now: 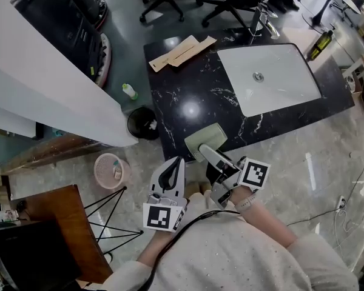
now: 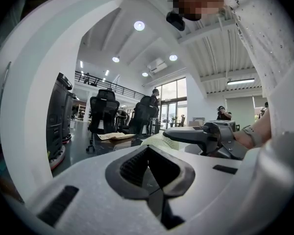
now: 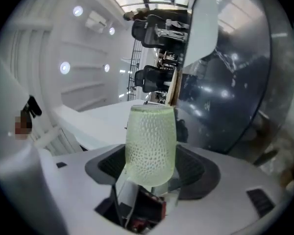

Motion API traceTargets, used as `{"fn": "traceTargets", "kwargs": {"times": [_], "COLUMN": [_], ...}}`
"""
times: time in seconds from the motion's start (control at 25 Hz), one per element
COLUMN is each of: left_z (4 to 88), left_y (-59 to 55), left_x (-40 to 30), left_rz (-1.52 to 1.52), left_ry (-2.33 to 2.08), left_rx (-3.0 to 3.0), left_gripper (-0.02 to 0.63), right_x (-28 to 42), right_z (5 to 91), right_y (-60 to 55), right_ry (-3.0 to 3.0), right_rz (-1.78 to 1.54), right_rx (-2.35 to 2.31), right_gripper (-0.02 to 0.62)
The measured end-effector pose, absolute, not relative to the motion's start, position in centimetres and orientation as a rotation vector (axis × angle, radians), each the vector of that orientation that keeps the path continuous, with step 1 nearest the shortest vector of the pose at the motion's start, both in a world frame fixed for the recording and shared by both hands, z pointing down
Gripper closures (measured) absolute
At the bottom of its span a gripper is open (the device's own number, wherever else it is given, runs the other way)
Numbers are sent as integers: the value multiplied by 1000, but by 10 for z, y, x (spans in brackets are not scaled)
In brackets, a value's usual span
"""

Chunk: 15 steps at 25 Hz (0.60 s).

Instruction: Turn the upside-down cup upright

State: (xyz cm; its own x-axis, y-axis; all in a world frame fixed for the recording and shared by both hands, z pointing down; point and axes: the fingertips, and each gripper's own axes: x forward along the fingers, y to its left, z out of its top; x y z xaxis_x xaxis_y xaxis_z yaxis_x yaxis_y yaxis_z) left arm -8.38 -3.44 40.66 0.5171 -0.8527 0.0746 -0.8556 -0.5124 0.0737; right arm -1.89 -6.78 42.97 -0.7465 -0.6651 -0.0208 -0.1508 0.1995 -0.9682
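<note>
Right gripper view, closest to the lens: my right gripper (image 3: 149, 173) has its two dark pads clamped on the sides of a pale green dimpled cup (image 3: 151, 141), gripping it by its rounded near end. The cup fills the middle of the frame and its long axis runs straight out along the jaws, away from the camera. Its flat far end points away from me, and I cannot tell for sure which end is the mouth. The whole view is rolled sideways, with the black counter standing on edge at the right of the frame.

In the head view the cup lies level at lower centre, just over the near edge of the counter (image 1: 188, 96), off the surface. My left gripper (image 1: 167, 187) sits just to its lower left, apart from it, jaws together on nothing.

Beyond, a white sink (image 1: 273, 90) takes up the counter's upper right.

I judge that the coming move turns on that level axis: the right hand alone must tip it to stand vertical over the counter.
</note>
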Motion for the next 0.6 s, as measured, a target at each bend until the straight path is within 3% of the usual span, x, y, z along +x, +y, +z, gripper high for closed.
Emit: {"fn": "traceTargets", "kwargs": {"times": [0.24, 0.6], "left_z": [403, 397], "left_y": [-32, -29], "left_x": [-91, -92], "left_rz": [45, 63], "left_ry": [-1532, -1548], "left_rx": [2620, 2622], "left_gripper": [598, 598], "right_x": [-27, -22], "right_z": [428, 421], "right_y": [-59, -67], "right_ry": [1604, 1103], "right_rz": [-1698, -1601], "right_rx": [-412, 39], "right_gripper": [278, 278]}}
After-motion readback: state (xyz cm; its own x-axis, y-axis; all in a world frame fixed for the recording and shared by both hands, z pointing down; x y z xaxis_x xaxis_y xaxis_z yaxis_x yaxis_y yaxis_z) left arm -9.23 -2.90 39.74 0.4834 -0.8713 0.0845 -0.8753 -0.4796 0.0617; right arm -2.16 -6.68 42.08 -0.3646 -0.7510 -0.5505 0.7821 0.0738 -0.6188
